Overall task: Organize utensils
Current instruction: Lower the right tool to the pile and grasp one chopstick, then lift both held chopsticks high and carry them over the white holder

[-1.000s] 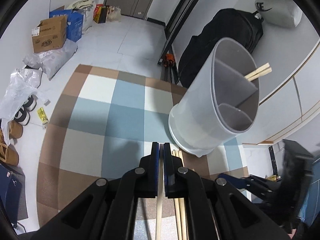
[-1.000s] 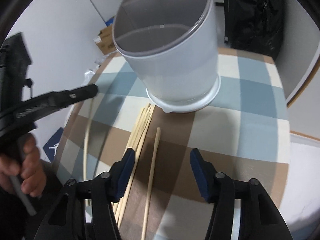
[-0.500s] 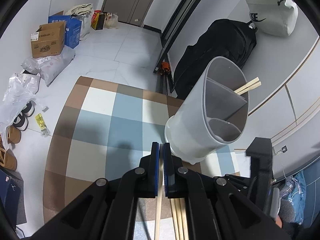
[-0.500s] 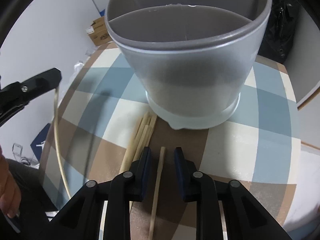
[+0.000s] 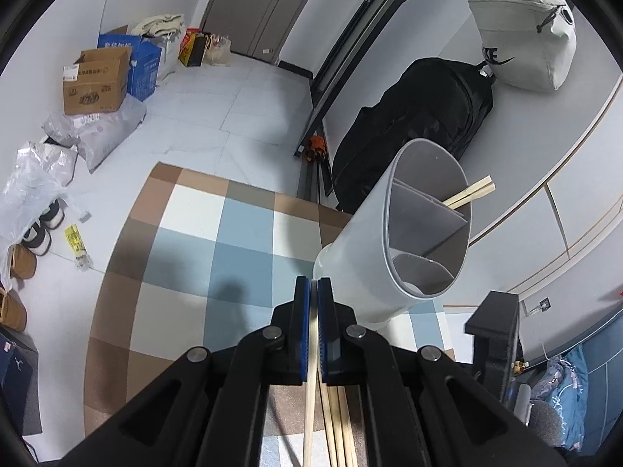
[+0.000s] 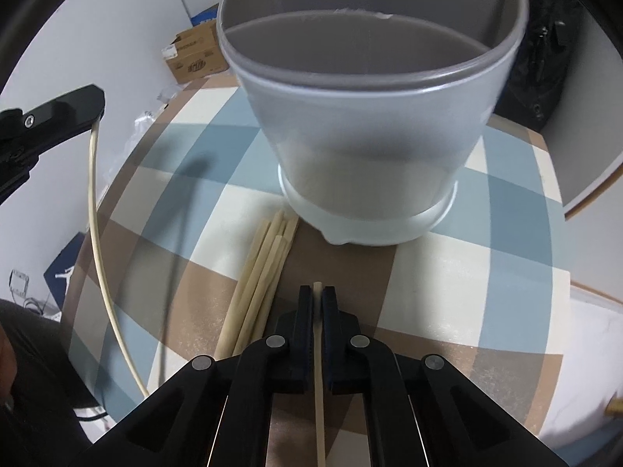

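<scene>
Here the right gripper (image 6: 317, 303) is clamped on one pale wooden chopstick (image 6: 319, 389); just left lies a bundle of loose chopsticks (image 6: 257, 280) on the blue, cream and brown checked cloth (image 6: 447, 272). The left gripper (image 5: 313, 292) pinches a single chopstick (image 5: 309, 408) too. Beyond stands the matte grey plastic utensil holder (image 5: 362, 257), oval, divided into compartments, two chopsticks (image 5: 473, 190) leaning in its far one. Farther off, a pale bag (image 5: 521, 35) shows the letters "KE" and a swoosh; the cardboard box (image 5: 97, 81) print is unreadable.
</scene>
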The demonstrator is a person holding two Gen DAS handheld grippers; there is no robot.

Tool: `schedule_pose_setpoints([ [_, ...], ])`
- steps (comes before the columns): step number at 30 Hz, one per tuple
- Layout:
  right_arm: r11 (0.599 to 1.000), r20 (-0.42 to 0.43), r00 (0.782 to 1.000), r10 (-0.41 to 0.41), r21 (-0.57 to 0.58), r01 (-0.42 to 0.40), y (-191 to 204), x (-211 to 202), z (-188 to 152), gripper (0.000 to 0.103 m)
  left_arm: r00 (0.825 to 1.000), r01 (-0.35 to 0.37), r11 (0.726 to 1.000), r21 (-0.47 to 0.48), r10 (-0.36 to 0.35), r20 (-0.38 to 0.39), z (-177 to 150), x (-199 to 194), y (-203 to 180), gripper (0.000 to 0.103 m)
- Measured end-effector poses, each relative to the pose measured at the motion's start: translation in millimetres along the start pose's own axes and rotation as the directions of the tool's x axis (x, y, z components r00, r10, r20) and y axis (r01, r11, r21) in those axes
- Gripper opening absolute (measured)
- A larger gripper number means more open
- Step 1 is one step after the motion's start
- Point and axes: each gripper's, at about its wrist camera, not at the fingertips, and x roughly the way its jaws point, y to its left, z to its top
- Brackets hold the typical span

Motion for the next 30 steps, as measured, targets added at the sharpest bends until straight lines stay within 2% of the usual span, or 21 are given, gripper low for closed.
schedule_pose_setpoints([
  [4, 1.0, 0.061, 0.998, -0.008, 0.009, 0.007, 1, -17, 2, 0.004, 1.0, 0.023, 1.0, -0.008, -0.023, 0.004, 2, -4, 0, 0.0],
  [11, 0.999, 0.184, 0.982, -0.033, 0.024, 0.029, -1, -55, 1, 0.004, 0.999, 0.04, 0.999, 0.02, -0.04, 0.018, 1, -7, -5, 0.0],
  [16, 0.999, 0.254, 0.967, 0.01, 0.048, -0.022, -5, -74, 8, 0.004, 0.999, 0.027, 0.999, 0.023, -0.027, 0.03, -1, -15, -8, 0.0],
  [19, 0.996, 0.29, 0.956, 0.037, 0.069, -0.06, -4, -81, 18, 0.004, 0.997, 0.03, 0.998, 0.061, -0.033, 0.063, -2, -25, -15, 0.0],
  [23, 0.989, 0.357, 0.931, 0.077, 0.09, -0.117, -10, -101, 23, 0.004, 0.992, 0.047, 0.994, 0.1, -0.058, 0.111, 1, -34, -25, 0.0],
  [30, 0.968, 0.459, 0.875, 0.156, 0.107, -0.229, -21, -131, 40, 0.004, 0.991, 0.057, 0.99, 0.125, -0.072, 0.116, 4, -33, -38, 0.0],
])
